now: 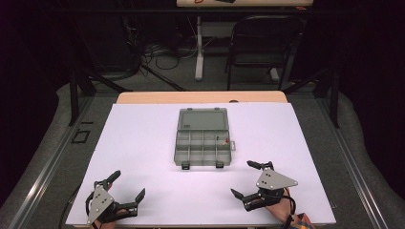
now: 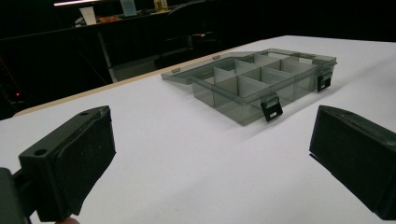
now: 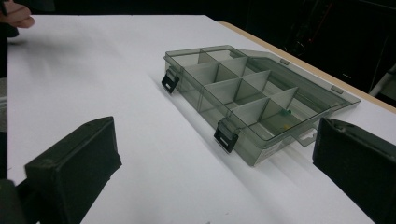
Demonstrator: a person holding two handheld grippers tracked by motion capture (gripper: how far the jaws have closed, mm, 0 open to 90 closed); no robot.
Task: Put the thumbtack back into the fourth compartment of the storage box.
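A grey see-through compartment box lies open in the middle of the white table top, its lid folded flat toward the far side. It has several divided cells and two black latches on its near wall. Small green and red bits lie in a cell at its right end; the green one is visible in the right gripper view. My left gripper rests open near the front left edge. My right gripper rests open at the front right. Nothing sits between either pair of jaws.
The white sheet covers a wooden table whose far edge shows. Beyond it stand a dark folding chair and a desk leg with cables on the floor. A metal rail runs along the left side.
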